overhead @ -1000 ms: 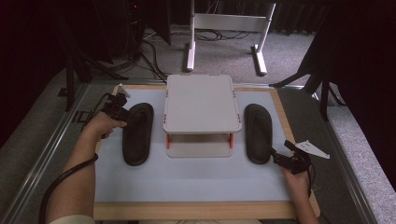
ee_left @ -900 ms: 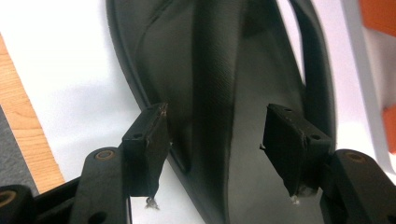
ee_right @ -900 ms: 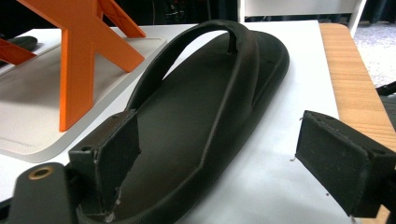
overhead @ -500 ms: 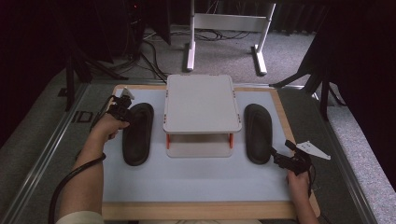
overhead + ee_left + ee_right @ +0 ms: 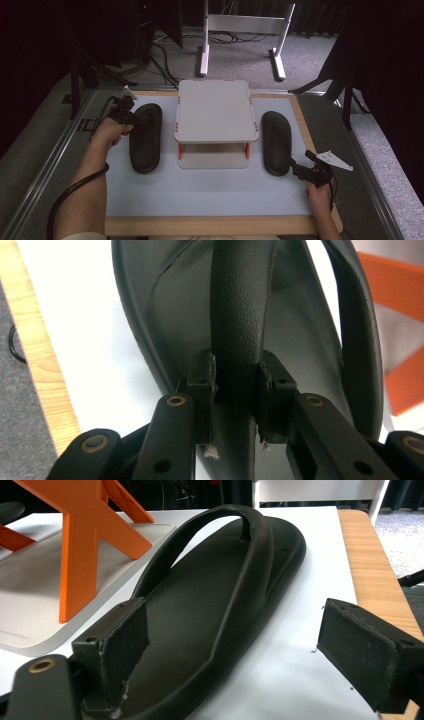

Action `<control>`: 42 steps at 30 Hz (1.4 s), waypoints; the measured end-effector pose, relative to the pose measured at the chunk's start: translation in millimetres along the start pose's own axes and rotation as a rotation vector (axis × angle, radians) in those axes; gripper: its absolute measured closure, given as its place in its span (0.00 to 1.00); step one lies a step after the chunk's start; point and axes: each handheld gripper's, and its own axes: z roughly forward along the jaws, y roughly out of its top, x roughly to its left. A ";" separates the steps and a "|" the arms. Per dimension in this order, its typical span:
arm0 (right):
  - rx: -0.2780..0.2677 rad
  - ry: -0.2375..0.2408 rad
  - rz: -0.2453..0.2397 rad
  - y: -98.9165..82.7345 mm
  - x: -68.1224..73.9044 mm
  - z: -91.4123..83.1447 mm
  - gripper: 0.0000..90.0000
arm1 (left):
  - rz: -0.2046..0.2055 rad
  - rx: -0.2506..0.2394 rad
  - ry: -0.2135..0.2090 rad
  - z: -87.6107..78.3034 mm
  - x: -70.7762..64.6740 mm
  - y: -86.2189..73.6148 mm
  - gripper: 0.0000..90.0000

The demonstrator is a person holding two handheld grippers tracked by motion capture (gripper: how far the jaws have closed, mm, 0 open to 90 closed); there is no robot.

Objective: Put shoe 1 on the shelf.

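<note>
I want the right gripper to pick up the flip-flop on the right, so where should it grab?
Probably the arched strap of the right flip-flop, coming from the heel end: it stands clear of the sole, leaving room for the right gripper fingers either side.

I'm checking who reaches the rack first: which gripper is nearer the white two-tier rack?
Left. The left gripper is clamped on the left sandal's strap, beside the rack. The right gripper sits open at the right sandal's near end, farther off.

Two sandals on the table (image 5: 210, 197), left sandal (image 5: 145, 137) and right sandal (image 5: 276, 142) flanking a two-tier rack (image 5: 215, 122) (rack between, near both). Behind the table, a stand (image 5: 240, 30) on the floor.
</note>
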 end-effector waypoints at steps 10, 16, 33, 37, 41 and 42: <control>-0.003 -0.018 -0.002 -0.4 -0.6 2.0 0.13 | -0.016 -0.064 0.004 -51.6 -11.0 10.7 0.81; -0.005 -0.011 0.015 -0.4 -2.5 1.8 0.13 | -0.011 -0.107 0.000 -86.3 -24.0 21.1 0.81; 0.008 -0.010 0.006 -0.3 -2.2 3.0 0.13 | 0.049 -0.187 -0.024 -131.8 -81.5 52.3 0.81; 0.009 -0.008 0.006 -0.2 -2.4 3.1 0.13 | 0.074 -0.198 -0.048 -133.1 -100.5 60.8 0.81; 0.012 -0.006 0.009 -0.2 -2.5 3.3 0.14 | 0.091 -0.201 -0.067 -130.9 -119.2 70.1 0.81; 0.012 -0.006 0.010 -0.2 -2.6 3.2 0.14 | 0.095 -0.204 -0.069 -130.0 -123.8 72.3 0.81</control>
